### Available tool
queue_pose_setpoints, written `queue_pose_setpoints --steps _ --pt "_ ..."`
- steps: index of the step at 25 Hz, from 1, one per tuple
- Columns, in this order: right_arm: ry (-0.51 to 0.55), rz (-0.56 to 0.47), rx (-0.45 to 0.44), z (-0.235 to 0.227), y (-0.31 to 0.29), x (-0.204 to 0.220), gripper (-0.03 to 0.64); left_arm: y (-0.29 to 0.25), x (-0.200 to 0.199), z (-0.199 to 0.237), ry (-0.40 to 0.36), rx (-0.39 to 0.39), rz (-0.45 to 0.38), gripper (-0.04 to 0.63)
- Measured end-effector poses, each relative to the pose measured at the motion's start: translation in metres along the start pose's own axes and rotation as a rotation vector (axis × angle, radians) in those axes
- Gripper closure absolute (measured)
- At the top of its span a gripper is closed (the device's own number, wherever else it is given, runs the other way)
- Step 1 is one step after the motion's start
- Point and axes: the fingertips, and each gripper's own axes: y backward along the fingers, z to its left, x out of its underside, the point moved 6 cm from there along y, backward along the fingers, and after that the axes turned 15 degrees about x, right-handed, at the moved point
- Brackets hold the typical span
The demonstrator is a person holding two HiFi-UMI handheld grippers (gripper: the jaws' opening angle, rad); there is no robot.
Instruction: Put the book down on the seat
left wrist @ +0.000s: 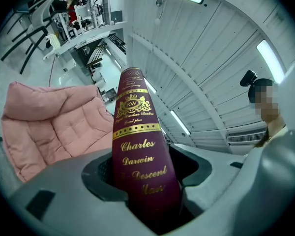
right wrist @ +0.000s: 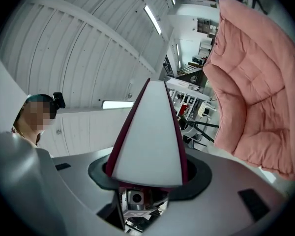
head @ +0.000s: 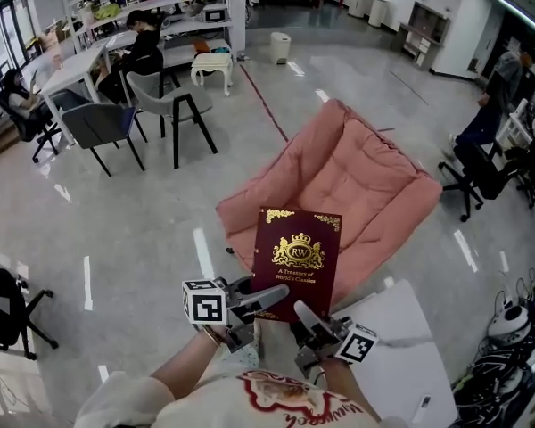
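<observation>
Head view has the person's forearms at the bottom edge, one gripper in each hand. The left gripper point(head: 269, 300) is clenched on the lower left corner of the book point(head: 296, 259). The right gripper point(head: 305, 317) grasps the same book at its lower right corner.

In the left gripper view the two jaws press on either side of the maroon spine point(left wrist: 140, 151), which carries gold lettering. In the right gripper view the jaws are closed over the opposite side, where the white page edge point(right wrist: 150, 136) shows between the covers.

The book is held up in the air, standing on its lower edge, with its gold-crested front cover towards the head camera. In that view it overlaps the near edge of the pink padded seat point(head: 366, 181). Both gripper views show the cushion beyond the book and apart from it.

Just right of the grippers lies a white tabletop point(head: 410, 341). The seat stands on a glossy grey floor point(head: 143, 230). Farther off at the upper left are two grey chairs point(head: 165, 96) and people sitting at long desks point(head: 143, 47). A white bin point(head: 279, 47) stands beyond the seat.
</observation>
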Motion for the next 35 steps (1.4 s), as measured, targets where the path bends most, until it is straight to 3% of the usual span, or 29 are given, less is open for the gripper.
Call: queue_pose_setpoints --steps 8,15,25,35 --pt "-0.012 -0.042 0.025 -0.023 -0.063 -0.042 0.400 -0.012 -0.064 0.055 0.018 0.015 0.043 0.336" --pt "-0.020 -0.055 0.043 -0.048 -0.100 -0.059 0.400 -0.011 -0.093 0.097 0.038 0.024 0.053 0.336" --pt "-0.042 -0.020 0.063 -0.080 -0.113 -0.070 0.400 -0.012 -0.092 0.133 0.070 -0.004 0.032 0.336" --pt "-0.092 0.020 0.073 -0.146 -0.120 -0.060 0.400 -0.003 -0.064 0.190 0.105 -0.060 0.018 0.336"
